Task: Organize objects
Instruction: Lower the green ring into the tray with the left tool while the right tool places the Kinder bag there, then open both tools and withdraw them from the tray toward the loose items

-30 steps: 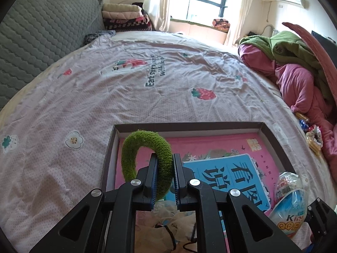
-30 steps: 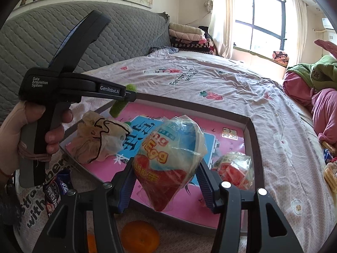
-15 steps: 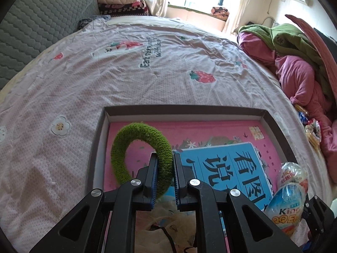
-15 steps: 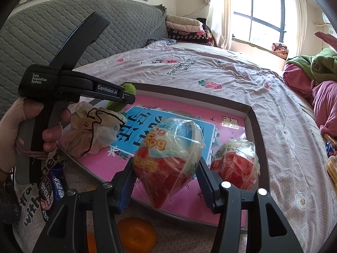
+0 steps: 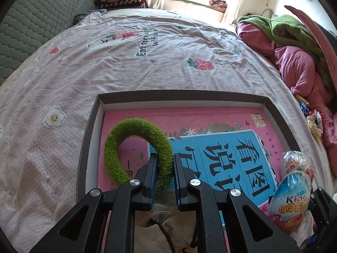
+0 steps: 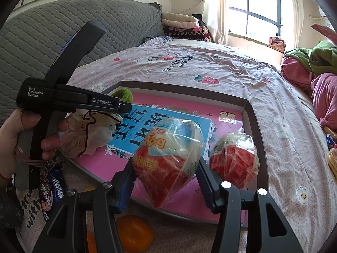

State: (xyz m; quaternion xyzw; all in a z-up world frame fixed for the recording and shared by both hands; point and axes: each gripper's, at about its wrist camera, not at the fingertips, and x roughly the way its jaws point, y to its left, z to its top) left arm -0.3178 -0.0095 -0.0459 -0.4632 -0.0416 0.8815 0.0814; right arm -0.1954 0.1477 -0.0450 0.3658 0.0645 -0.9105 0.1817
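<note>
Bedroom, pink strawberry-print bedsheet (image 5: 126, 67), with a shallow dark-rimmed cardboard tray (image 5: 88, 139) lined by a pink-and-blue picture book on it – tray is my landmark.

My left gripper (image 5: 165, 168) is clamped on the fuzzy green fabric ring (image 5: 118, 147), ring over the tray's far-left corner, low but I can't tell if it's touching the liner. My right gripper (image 6: 166, 168) is clamped on a plastic-wrapped blue-and-red toy egg (image 6: 168, 147), held over the tray's near edge.

Step, as I judge it: placing both into the tray. Next – lower, spread the jaws, back out.

In the way: a second wrapped red egg (image 6: 233, 160) sits in the tray's near-right corner just beside mine; a crumpled beige cloth pouch (image 6: 90, 132) takes the near-left. Orange tangerines (image 6: 134, 234) and a blue snack packet (image 6: 50, 191) lie outside the near rim.
</note>
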